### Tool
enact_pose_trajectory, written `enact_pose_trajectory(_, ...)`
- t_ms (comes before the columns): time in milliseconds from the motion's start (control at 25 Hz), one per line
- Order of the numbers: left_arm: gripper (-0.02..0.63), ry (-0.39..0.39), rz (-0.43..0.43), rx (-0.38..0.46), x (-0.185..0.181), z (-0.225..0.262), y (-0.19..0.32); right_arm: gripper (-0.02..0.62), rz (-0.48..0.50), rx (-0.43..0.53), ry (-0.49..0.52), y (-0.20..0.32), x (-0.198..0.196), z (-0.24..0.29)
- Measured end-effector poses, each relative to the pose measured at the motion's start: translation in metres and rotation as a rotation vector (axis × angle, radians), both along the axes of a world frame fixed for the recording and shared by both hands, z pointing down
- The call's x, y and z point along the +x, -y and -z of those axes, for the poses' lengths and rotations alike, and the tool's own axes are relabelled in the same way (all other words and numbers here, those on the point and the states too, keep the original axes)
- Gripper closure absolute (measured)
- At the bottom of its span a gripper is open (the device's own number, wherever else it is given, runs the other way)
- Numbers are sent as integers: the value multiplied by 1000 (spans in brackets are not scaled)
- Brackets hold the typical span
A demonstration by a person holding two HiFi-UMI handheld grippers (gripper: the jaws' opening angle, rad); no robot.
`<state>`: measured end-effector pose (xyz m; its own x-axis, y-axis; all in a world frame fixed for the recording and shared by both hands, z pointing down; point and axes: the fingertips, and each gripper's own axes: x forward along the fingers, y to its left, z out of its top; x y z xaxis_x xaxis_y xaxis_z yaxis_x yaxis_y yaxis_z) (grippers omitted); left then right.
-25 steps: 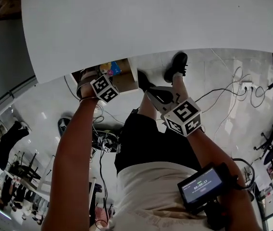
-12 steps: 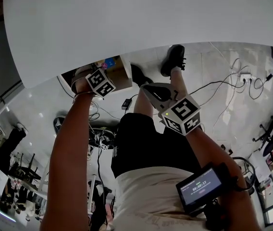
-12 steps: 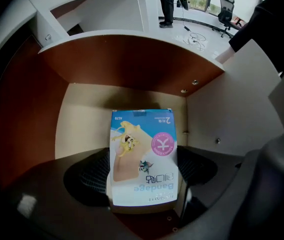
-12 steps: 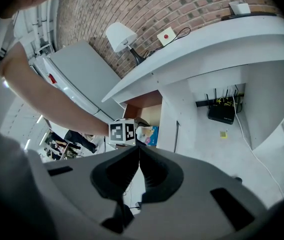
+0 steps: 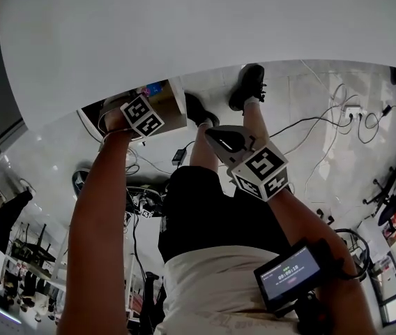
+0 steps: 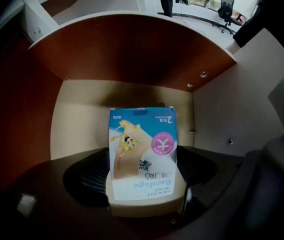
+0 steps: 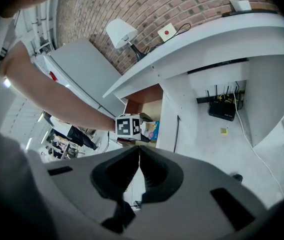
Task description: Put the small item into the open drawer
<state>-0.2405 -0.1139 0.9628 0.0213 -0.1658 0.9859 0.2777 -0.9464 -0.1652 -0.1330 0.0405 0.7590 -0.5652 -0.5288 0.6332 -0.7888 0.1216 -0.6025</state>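
A small blue-and-white bandage box [image 6: 142, 154] is the item, and my left gripper [image 6: 142, 176] is shut on its lower part. It hangs over the pale wooden floor of the open drawer [image 6: 82, 119], whose dark brown walls curve round behind. In the head view my left gripper [image 5: 149, 102] reaches under the white table's edge into the drawer [image 5: 173, 110], with a corner of the box [image 5: 155, 88] showing. My right gripper [image 5: 210, 134] hangs shut and holds nothing, to the right of the drawer; its jaws meet in the right gripper view [image 7: 139, 151].
The white curved tabletop [image 5: 205, 26] covers the upper head view. Cables and a power strip [image 5: 351, 112] lie on the glossy white floor. The person's legs and black shoes [image 5: 250, 86] stand below the table edge. A router [image 7: 223, 109] sits under the desk.
My left gripper with the box has moved slightly up and left, further under the table edge into the drawer. The right gripper has barely shifted.
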Motion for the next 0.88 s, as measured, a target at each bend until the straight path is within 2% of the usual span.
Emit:
enact_pose_trajectory(200,195,17,19,-6,-4,-2,-2,589,6,-6,1,-6,-1,-1)
enact_pose_trajectory(480,195,-41,90,-16,-8,9,-8,589,13,-6,-2,-7,-8,-4)
enact_pose_trajectory(640,195,-25,93,-20,-22,21,-11,589,14,1,4,-2,-11,-4)
enact_pose_trajectory(800,199,-35,108,-14,-20,44,-18,589,40,9,-5,-5,-6,5)
enact_pose_trajectory(880,221,-42,109,-6,-21,57,-22,589,52,12,-10,-6,-6,12)
